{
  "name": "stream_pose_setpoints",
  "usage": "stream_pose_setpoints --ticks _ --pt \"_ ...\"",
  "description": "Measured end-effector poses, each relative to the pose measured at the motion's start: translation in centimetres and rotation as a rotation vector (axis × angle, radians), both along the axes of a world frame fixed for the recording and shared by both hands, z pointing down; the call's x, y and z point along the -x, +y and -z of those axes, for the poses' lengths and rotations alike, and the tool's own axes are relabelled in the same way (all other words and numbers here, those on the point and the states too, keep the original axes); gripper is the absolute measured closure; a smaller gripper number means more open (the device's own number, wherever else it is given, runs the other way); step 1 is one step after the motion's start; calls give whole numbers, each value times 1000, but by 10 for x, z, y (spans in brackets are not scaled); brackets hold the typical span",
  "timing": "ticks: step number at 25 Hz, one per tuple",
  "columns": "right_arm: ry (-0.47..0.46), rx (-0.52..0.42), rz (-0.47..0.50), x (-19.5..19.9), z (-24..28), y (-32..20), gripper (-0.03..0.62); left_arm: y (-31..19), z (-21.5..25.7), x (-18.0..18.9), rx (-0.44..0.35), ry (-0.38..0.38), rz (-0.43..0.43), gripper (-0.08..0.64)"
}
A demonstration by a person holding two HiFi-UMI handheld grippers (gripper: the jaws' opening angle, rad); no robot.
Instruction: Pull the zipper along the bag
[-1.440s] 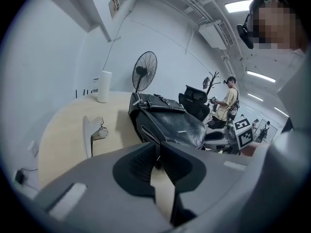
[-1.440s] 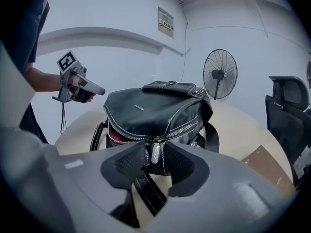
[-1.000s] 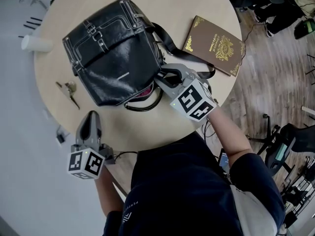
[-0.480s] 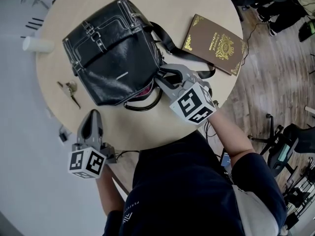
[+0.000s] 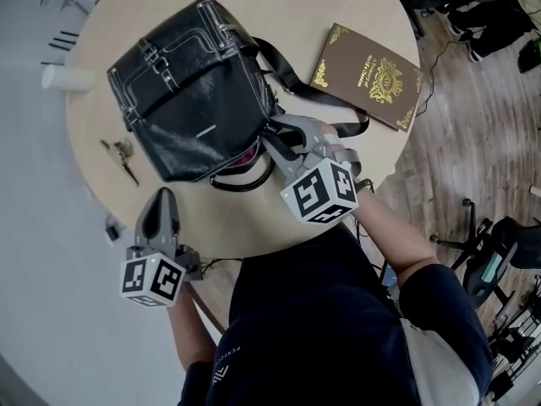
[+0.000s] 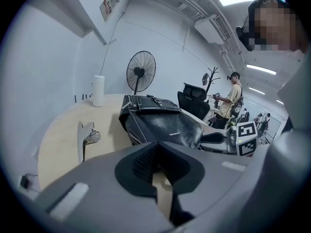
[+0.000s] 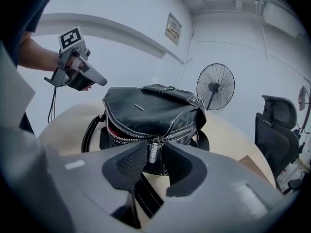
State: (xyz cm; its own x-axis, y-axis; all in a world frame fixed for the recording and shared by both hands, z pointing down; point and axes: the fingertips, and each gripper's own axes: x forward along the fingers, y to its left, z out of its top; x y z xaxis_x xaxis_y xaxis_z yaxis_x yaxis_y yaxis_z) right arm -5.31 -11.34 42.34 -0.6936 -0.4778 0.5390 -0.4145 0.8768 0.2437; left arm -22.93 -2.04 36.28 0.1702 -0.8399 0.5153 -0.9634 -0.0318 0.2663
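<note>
A black leather bag (image 5: 194, 91) lies on the round table (image 5: 245, 218), its zip partly open at the near end with red lining showing. My right gripper (image 5: 272, 130) is at that open end. In the right gripper view the metal zipper pull (image 7: 153, 149) hangs between the right gripper's (image 7: 154, 155) pads with a gap on each side, and the jaws are opening. My left gripper (image 5: 161, 200) hovers near the table's front edge, well clear of the bag, shut with nothing in it. The bag (image 6: 165, 125) also shows in the left gripper view, ahead of that gripper (image 6: 158, 164).
A brown book with gold print (image 5: 368, 76) lies right of the bag, with the bag's strap (image 5: 292, 79) running toward it. Keys (image 5: 121, 159) lie left of the bag, a white cylinder (image 5: 66, 78) at the far left edge. A fan (image 6: 141, 74) stands beyond the table.
The right gripper's marker cube has shifted slightly left and toward me while its tips stay at the bag's open end. The left gripper has hardly moved.
</note>
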Motion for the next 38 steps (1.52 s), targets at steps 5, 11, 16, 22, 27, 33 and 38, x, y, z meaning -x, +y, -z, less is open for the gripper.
stream_pose_setpoints --ticks 5,11,16,22,27,33,38 --pt "-12 70 10 1 -3 -1 488 2 0 -8 3 -4 -3 540" --pt "-30 131 15 1 -3 -1 495 -13 2 -6 -15 16 -41 540" --pt "-40 175 16 -5 3 -2 503 -24 19 -2 -45 8 -121 541" --pt "85 -5 -72 -3 2 2 499 -29 28 16 -63 18 -148 541" --pt "155 -71 -121 0 -1 6 529 -31 28 19 -78 33 -170 541" --pt "43 138 -153 -2 0 5 555 -31 30 23 -77 30 -185 541" --pt "3 172 -194 -13 7 -1 583 -34 33 24 -87 31 -206 541"
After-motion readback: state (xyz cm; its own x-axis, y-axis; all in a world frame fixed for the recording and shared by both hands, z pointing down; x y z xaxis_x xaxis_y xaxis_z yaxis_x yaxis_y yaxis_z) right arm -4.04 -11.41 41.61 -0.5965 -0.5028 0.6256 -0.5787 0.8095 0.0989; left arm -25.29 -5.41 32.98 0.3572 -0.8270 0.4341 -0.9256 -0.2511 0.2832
